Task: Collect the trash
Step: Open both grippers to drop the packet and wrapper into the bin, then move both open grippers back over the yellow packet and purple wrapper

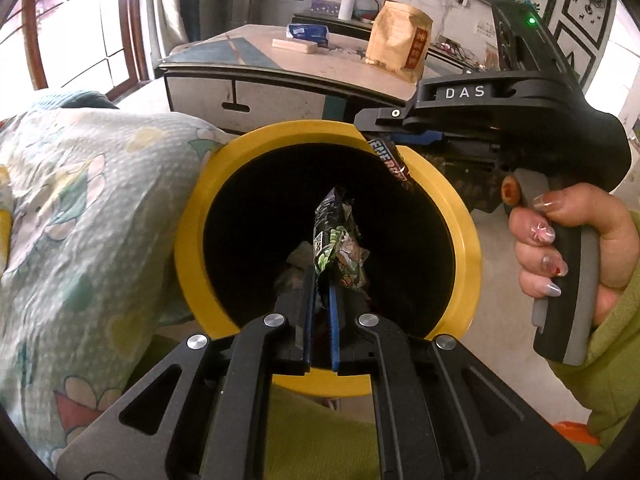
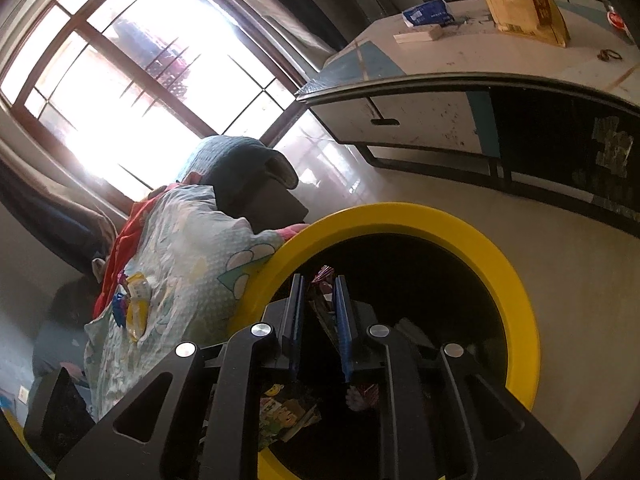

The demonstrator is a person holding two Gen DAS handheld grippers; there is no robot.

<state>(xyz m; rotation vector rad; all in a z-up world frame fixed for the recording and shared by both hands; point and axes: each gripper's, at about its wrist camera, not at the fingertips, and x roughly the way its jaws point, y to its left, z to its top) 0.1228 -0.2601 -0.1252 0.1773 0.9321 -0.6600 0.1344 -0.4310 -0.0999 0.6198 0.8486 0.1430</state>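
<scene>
A black trash bin with a yellow rim (image 1: 188, 240) fills the middle of the left wrist view; it also shows in the right wrist view (image 2: 516, 280). My left gripper (image 1: 320, 280) is shut on a green snack wrapper (image 1: 340, 248) held over the bin's mouth. My right gripper (image 2: 320, 284) is shut on a dark red-and-black wrapper (image 2: 322, 292) above the bin; in the left wrist view the same gripper (image 1: 394, 160) reaches in from the right with its wrapper (image 1: 394, 166) at the far rim. Other wrappers (image 2: 284, 416) lie inside the bin.
A flowered quilt (image 1: 80, 208) presses against the bin's left side, with small packets (image 2: 136, 304) lying on it. A low table (image 1: 280, 68) stands behind the bin, carrying a brown paper bag (image 1: 400, 40), a blue packet (image 1: 308, 32) and a flat box. A window is at left.
</scene>
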